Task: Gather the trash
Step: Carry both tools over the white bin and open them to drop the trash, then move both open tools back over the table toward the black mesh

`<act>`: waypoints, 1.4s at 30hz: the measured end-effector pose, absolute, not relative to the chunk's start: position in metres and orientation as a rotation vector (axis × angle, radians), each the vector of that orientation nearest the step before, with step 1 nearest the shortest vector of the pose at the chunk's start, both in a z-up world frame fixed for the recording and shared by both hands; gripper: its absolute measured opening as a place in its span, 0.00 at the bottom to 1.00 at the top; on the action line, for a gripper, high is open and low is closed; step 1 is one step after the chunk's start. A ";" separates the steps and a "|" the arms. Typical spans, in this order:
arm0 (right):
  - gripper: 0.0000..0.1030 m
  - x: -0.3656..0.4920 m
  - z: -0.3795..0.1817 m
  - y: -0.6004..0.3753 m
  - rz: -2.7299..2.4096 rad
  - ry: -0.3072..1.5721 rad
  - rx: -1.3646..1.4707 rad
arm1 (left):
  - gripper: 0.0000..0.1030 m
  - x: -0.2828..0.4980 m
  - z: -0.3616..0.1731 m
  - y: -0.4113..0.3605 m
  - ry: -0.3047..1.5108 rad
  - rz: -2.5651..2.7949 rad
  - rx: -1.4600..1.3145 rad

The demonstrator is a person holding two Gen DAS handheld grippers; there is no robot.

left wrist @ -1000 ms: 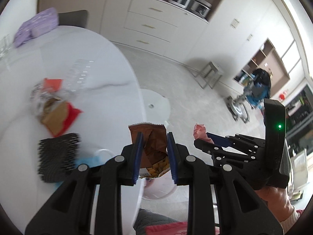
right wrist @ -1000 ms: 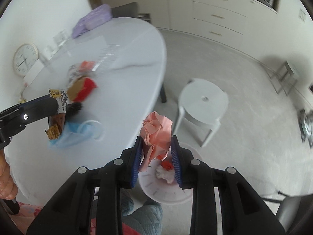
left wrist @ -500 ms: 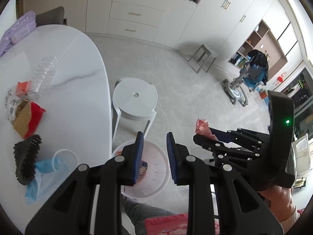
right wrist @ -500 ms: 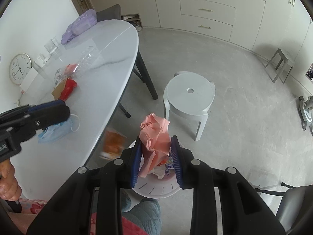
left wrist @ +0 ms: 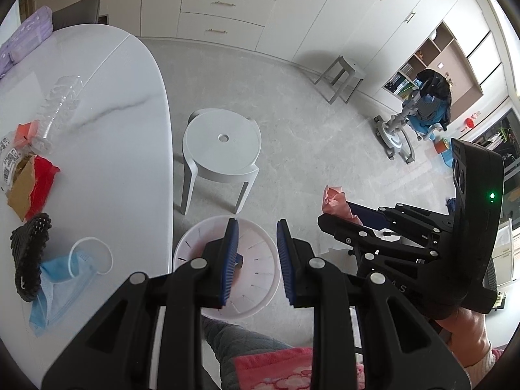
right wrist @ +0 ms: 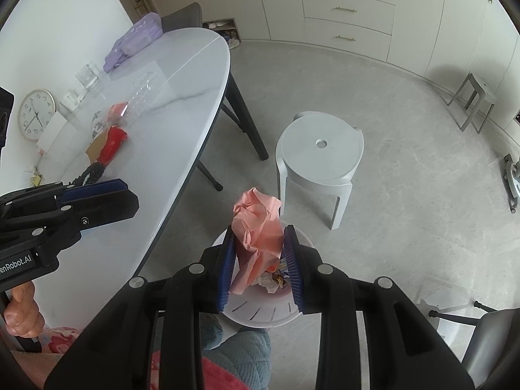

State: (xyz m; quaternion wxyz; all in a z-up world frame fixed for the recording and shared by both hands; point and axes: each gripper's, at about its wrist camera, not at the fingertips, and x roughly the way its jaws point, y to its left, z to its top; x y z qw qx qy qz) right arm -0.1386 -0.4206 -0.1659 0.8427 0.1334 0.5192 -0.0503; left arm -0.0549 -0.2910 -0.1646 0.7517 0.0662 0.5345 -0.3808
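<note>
My left gripper [left wrist: 256, 253] is open and empty above the white trash bin [left wrist: 260, 305] on the floor. My right gripper [right wrist: 260, 253] is shut on a crumpled pink paper [right wrist: 256, 224], held above the same bin [right wrist: 260, 315], which holds several wrappers. The pink paper also shows in the left wrist view [left wrist: 334, 200]. On the white table [left wrist: 113, 169] lie a blue face mask [left wrist: 55, 289], a black mesh piece [left wrist: 27, 253], a red and brown wrapper [left wrist: 32, 185] and a clear plastic bottle [left wrist: 55, 104].
A white round stool [left wrist: 224, 149] stands beyond the bin beside the table. A purple package [right wrist: 133, 44] lies at the table's far end. A clock [right wrist: 35, 118] leans on the wall. A grey stool [right wrist: 474, 97] and cabinets stand further off.
My left gripper swung from the table to over the bin, opened and dropped the brown snack bag into it. My right gripper kept the pink paper and stayed over the bin.
</note>
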 end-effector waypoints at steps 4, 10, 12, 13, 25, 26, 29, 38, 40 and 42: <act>0.64 -0.136 -0.172 -0.418 -0.093 1.127 0.277 | 0.44 -0.057 -0.162 -0.293 1.168 -0.815 0.156; 0.96 -0.135 -0.175 -0.416 -0.150 1.136 0.224 | 0.83 -0.056 -0.156 -0.286 1.133 -0.750 0.166; 0.97 -0.135 -0.178 -0.417 -0.168 1.152 0.214 | 0.87 -0.055 -0.155 -0.282 1.130 -0.731 0.161; 0.97 -0.135 -0.178 -0.418 -0.171 1.156 0.212 | 0.87 -0.054 -0.155 -0.281 1.129 -0.726 0.156; 0.97 -0.125 -0.177 -0.403 -0.157 1.167 0.181 | 0.92 -0.048 -0.149 -0.249 1.115 -0.647 0.109; 0.97 -0.123 -0.178 -0.400 -0.153 1.170 0.179 | 0.92 -0.047 -0.148 -0.245 1.113 -0.635 0.104; 0.97 -0.116 -0.179 -0.390 -0.136 1.180 0.175 | 0.92 -0.040 -0.146 -0.223 1.109 -0.584 0.081; 0.97 -0.086 -0.178 -0.341 -0.063 1.181 0.183 | 0.92 -0.019 -0.143 -0.116 1.080 -0.414 0.015; 0.97 -0.078 -0.177 -0.326 -0.047 1.179 0.179 | 0.92 -0.017 -0.145 -0.093 1.079 -0.386 -0.009; 0.97 -0.073 -0.177 -0.312 -0.038 1.178 0.175 | 0.92 -0.015 -0.147 -0.075 1.084 -0.374 -0.023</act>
